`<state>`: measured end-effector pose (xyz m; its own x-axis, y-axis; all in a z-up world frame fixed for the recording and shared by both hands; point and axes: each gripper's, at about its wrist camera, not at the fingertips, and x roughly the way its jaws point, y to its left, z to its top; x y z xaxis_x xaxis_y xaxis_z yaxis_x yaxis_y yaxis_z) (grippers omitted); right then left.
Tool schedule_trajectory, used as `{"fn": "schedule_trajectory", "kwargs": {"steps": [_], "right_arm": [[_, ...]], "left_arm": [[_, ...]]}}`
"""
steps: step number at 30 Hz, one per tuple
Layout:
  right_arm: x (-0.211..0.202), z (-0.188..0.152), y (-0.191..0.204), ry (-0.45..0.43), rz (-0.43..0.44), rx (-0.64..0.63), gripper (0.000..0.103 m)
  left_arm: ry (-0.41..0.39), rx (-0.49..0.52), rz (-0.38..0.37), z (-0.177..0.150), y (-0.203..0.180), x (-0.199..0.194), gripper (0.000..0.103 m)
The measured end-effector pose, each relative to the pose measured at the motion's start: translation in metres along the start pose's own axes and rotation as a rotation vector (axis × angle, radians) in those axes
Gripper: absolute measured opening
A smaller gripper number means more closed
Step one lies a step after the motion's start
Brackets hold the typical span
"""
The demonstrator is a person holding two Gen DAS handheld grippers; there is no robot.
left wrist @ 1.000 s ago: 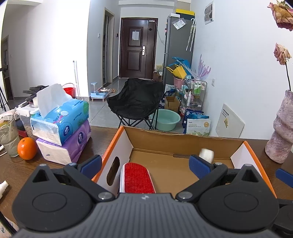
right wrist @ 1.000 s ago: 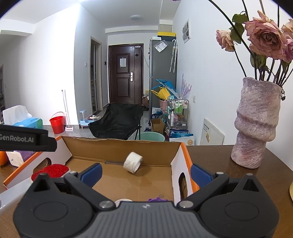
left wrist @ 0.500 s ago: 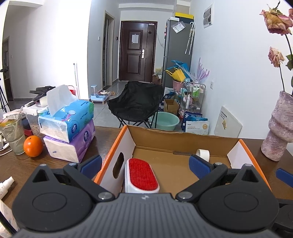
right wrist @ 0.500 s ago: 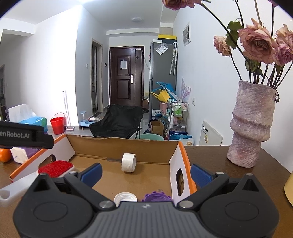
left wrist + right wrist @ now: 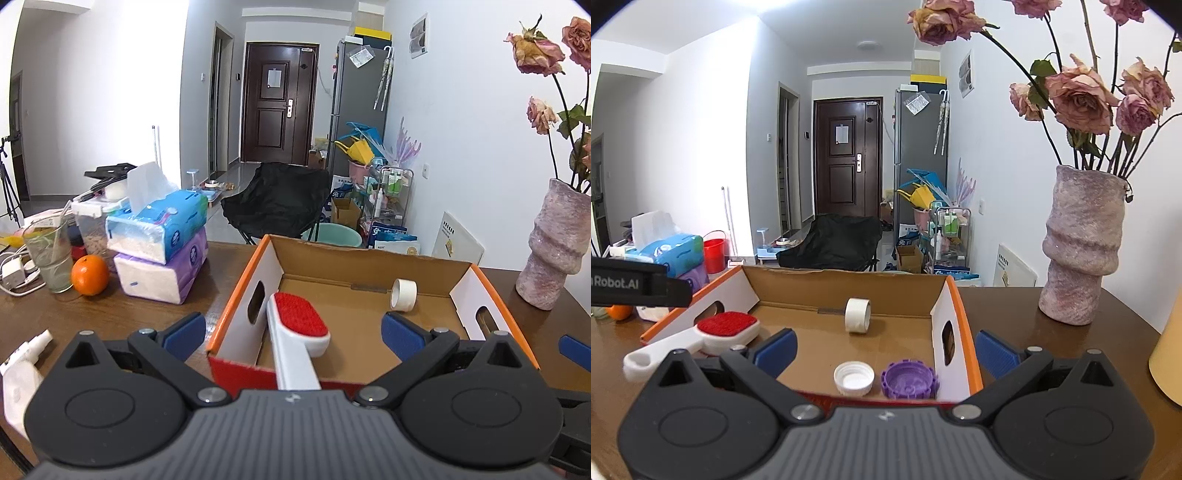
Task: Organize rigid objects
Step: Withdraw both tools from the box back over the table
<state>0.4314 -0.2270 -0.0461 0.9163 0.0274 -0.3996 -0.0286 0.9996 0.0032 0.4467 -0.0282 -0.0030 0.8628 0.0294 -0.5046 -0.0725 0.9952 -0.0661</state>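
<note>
Through the left wrist camera I see my left gripper point(image 5: 293, 328) spread wide with nothing between its blue pads point(image 5: 184, 331). Ahead of it the cardboard box point(image 5: 369, 264) sits open on the brown table point(image 5: 92, 314). A lint brush point(image 5: 297, 332) with a red pad lies against the box's left wall, head inside, its white handle running out over the near red edge toward me. A roll of white tape point(image 5: 403, 295) stands on edge by the far wall, toward the right corner. Left of the box I see an orange point(image 5: 89, 275), a glass point(image 5: 50, 258) and two stacked tissue packs point(image 5: 162, 254); a white spray bottle point(image 5: 22, 365) lies at the near left. A rough pink vase point(image 5: 554, 247) stands on the right.

Through the right wrist camera my right gripper point(image 5: 884, 349) is likewise fully apart and holds nothing. In this view the box point(image 5: 956, 325) shows more of its floor: a white cap point(image 5: 854, 378) and a purple cap point(image 5: 909, 379) lie side by side near the front, close to the right wall, and the tape point(image 5: 857, 315) stands farther back. The brush point(image 5: 701, 338) rests across the left front corner, handle sticking out beyond the box. The vase point(image 5: 1082, 247) of dried roses point(image 5: 1078, 99) stands right of the box, apart from it.
</note>
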Motion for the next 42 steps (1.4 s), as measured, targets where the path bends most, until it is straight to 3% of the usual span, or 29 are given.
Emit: {"fn": "schedule_trajectory", "kwargs": {"steps": [42], "right_arm": [[-0.124,-0.057,0.046,0.034,0.036,0.004,0.103]], "left_arm": [[0.036,0.005,0.000,-0.075,0.059,-0.118,0.103]]}}
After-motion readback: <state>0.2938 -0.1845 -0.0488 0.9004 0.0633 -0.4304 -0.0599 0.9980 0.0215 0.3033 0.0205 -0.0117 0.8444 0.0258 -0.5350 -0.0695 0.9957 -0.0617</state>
